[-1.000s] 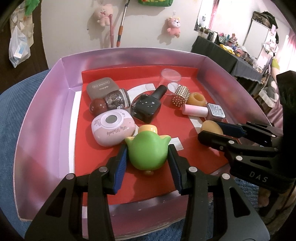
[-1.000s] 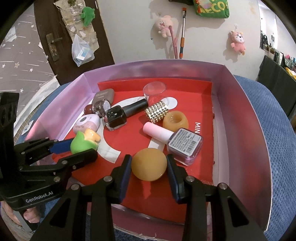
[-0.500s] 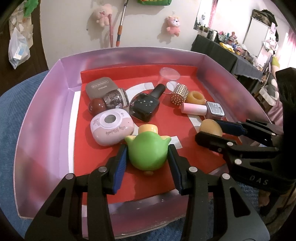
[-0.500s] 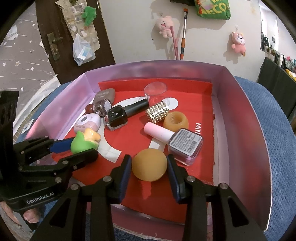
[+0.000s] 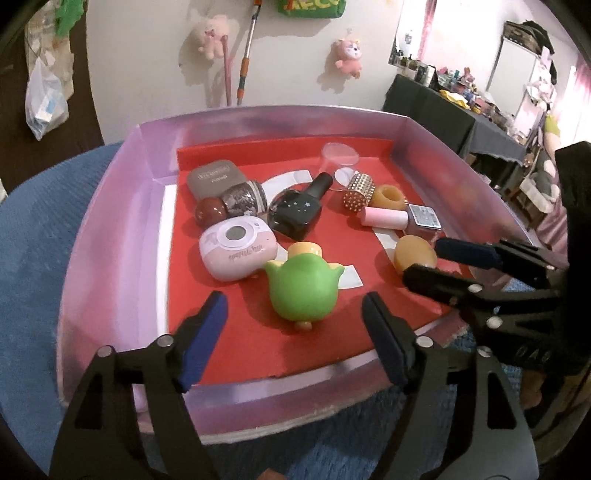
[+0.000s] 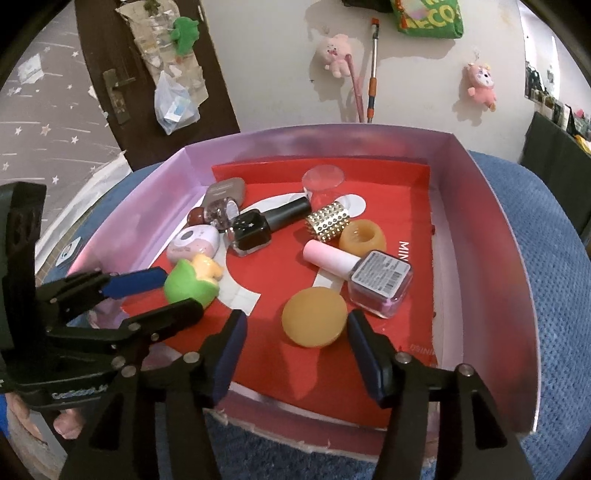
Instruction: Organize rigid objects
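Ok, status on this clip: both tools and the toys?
Left tool open, green toy released on box floor. Right tool open, amber disc lying free between its fingers. Pink case close beside green toy.

The red liner of the box shows the white letters "MIN" near its right edge. The green bag on the wall reads "ECO", and the pale bottle's label carries a barcode, its print too small to read.
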{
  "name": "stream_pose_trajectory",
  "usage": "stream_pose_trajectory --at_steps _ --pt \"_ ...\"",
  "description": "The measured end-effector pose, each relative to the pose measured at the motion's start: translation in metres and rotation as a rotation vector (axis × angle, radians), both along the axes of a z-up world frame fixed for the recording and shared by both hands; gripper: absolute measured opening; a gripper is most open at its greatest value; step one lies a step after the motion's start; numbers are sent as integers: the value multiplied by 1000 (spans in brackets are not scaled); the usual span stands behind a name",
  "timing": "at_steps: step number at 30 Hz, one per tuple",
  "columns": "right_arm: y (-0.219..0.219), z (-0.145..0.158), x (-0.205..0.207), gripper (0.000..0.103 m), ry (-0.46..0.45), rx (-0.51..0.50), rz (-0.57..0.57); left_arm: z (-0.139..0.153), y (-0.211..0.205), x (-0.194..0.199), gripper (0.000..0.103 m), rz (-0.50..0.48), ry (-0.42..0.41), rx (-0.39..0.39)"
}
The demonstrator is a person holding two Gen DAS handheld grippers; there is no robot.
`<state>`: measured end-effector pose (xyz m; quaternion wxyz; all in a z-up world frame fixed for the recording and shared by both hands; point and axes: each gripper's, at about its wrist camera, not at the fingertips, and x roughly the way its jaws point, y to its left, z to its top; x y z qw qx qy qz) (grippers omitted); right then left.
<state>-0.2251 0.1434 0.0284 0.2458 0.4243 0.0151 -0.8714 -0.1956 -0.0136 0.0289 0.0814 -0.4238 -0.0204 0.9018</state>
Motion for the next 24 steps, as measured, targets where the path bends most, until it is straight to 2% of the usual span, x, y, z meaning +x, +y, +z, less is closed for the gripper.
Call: stream_pose_trajectory --at_steps 5,8,13,15,18,24 --pt "11 12 9 62 22 -39 -19 8 -1 11 76 28 25 4" --pt "11 15 16 65 38 -45 -23 15 -1 22 87 28 47 -3" --pt "13 25 27 74 68 -63 -30 29 -4 39 90 43 97 3" --pt "14 29 33 76 79 -73 -36 33 -6 44 100 57 114 12" --pt "15 33 38 79 100 -80 -54 35 -9 49 100 73 135 7" --pt "13 38 52 92 154 -60 -96 37 -10 54 103 103 166 -34"
